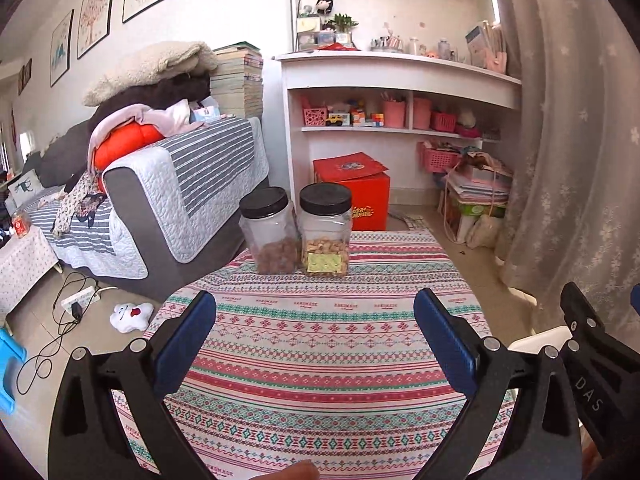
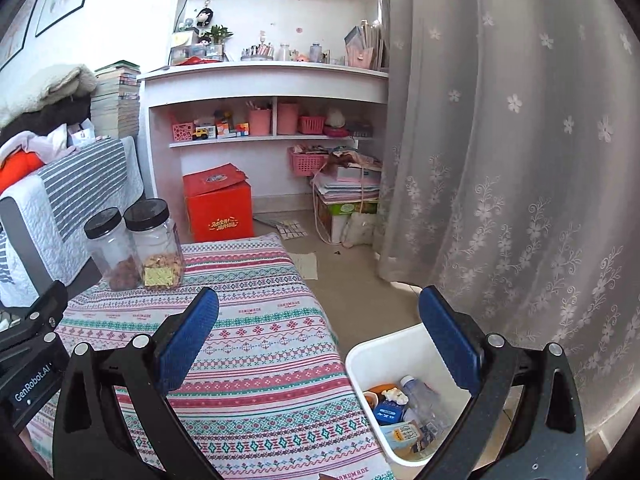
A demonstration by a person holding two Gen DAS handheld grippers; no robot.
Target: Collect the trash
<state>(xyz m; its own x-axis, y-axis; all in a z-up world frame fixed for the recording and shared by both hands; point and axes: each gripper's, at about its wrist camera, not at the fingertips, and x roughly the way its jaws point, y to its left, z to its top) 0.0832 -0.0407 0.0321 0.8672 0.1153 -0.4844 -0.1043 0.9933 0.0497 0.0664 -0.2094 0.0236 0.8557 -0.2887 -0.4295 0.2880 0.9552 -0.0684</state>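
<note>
A white trash bin (image 2: 384,356) stands on the floor to the right of the table; it holds a clear plastic bottle (image 2: 424,398), small cartons and other scraps. My right gripper (image 2: 318,320) is open and empty, held over the table's right edge and the bin. My left gripper (image 1: 314,320) is open and empty above the patterned tablecloth (image 1: 312,344). The right gripper's body shows at the right of the left wrist view (image 1: 592,352), with the bin's rim (image 1: 536,340) behind it.
Two black-lidded plastic jars (image 1: 326,232) (image 1: 270,232) with snacks stand at the table's far edge, also in the right wrist view (image 2: 154,244). A sofa (image 1: 180,184), a red box (image 1: 356,192), white shelves (image 1: 400,80) and a curtain (image 2: 520,160) surround the table.
</note>
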